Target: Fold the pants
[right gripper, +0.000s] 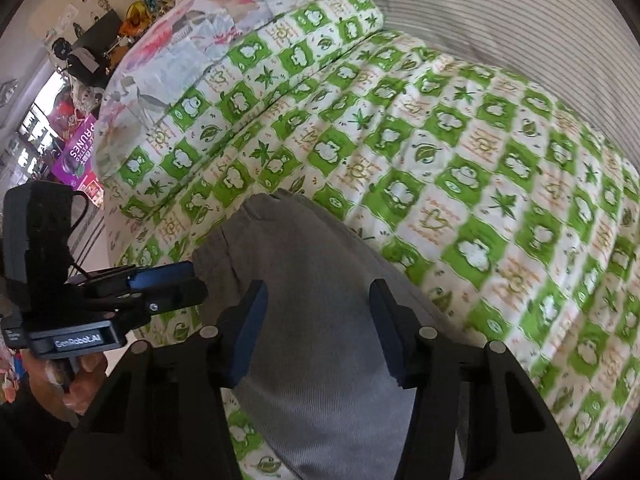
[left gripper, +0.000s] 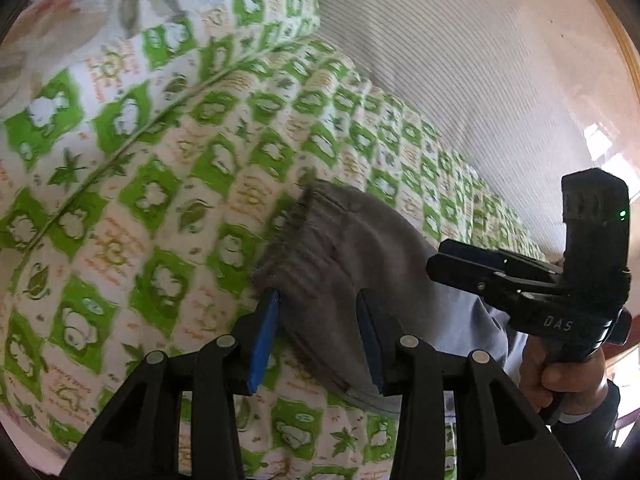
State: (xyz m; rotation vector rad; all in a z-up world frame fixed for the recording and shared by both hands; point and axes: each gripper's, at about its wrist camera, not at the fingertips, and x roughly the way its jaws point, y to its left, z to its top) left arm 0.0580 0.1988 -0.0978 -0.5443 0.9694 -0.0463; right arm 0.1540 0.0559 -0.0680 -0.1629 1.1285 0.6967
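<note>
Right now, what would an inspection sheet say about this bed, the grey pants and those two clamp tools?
Surface: bedspread, green and white print, wrinkled.
Job's things: grey pants lying on the bedspread, ribbed cuff towards the pillows.
Clutter: floral pillow; purple box and shelf items beyond the bed.
Grippers: left gripper open, fingers either side of the pants; right gripper open likewise.
Cables: nothing seen.
Surroundings: striped wall.

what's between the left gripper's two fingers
The grey pants fill the gap between the left gripper fingers, over the green bedspread. The left wrist view shows it; the fingers stand apart, not clamped.
</note>
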